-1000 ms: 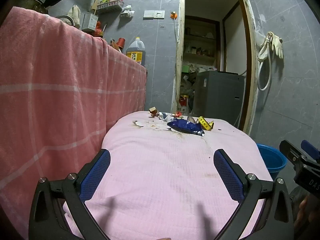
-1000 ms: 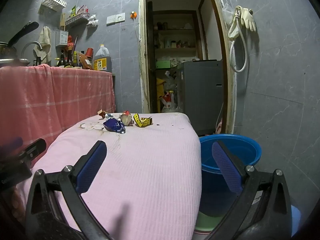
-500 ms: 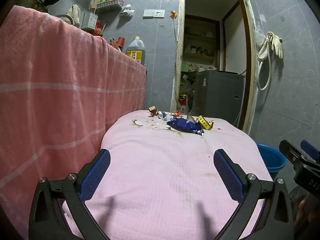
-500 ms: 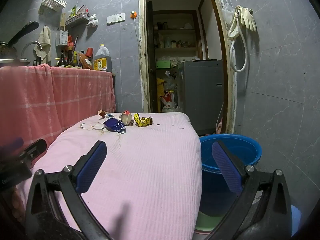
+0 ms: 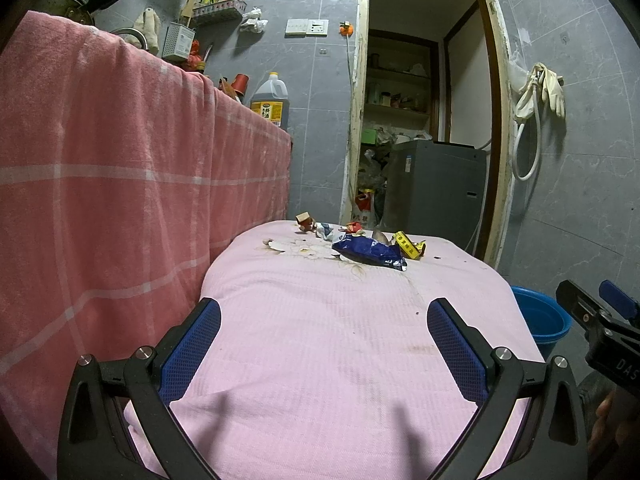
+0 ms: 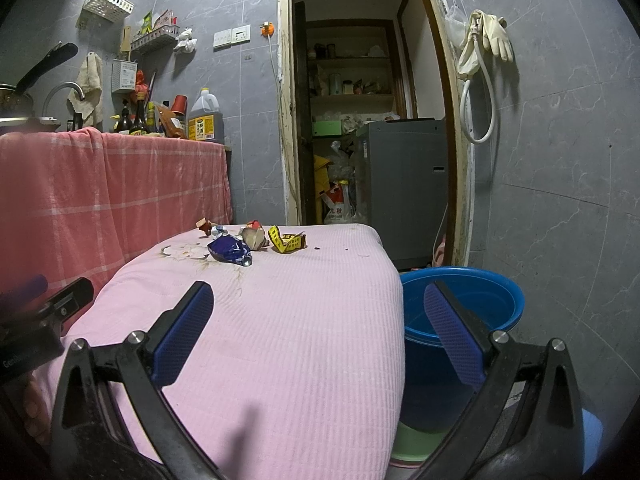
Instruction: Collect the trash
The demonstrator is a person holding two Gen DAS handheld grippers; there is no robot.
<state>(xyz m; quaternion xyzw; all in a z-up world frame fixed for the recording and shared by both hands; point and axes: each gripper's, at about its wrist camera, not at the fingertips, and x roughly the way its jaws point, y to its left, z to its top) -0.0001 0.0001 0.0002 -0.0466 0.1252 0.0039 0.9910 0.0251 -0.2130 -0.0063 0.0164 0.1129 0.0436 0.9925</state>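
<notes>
Trash lies in a small heap at the far end of a pink-covered table (image 5: pixel 340 344): a blue crumpled wrapper (image 5: pixel 370 252) (image 6: pixel 229 250), a yellow wrapper (image 5: pixel 410 245) (image 6: pixel 286 240), a small brown-and-red carton (image 5: pixel 305 221) (image 6: pixel 205 224), and some white paper scraps. A blue bucket (image 6: pixel 472 300) (image 5: pixel 540 316) stands on the floor at the table's right side. My left gripper (image 5: pixel 324 344) is open above the near table end, well short of the trash. My right gripper (image 6: pixel 318 332) is open too, over the table's right edge beside the bucket.
A pink checked cloth (image 5: pixel 120 184) drapes a counter along the left, with bottles and an oil jug (image 6: pixel 205 118) on top. Beyond the table, a doorway holds a grey appliance (image 6: pixel 400 180) and bags. Tiled wall with a hose and gloves (image 6: pixel 484 40) is at right.
</notes>
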